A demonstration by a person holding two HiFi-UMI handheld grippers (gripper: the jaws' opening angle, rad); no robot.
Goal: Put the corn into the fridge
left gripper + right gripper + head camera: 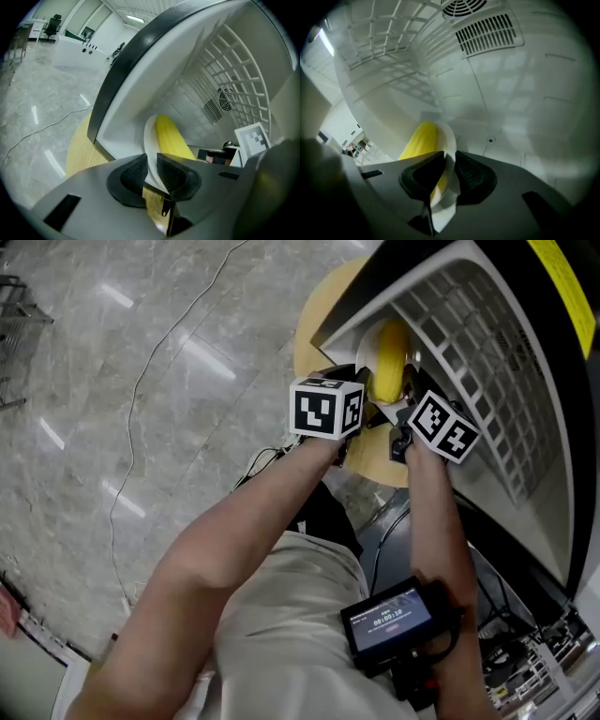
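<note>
Pinching plate (149,139) rim, fingers (174,177) hiding corn's (171,138) near end

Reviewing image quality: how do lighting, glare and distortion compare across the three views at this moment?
Head view: well lit, streaks of glare on the floor. Left gripper view: bright, strong fisheye bending of the fridge frame, corn sharp. Right gripper view: dim inside the fridge, heavy dark corners, corn soft.
</note>
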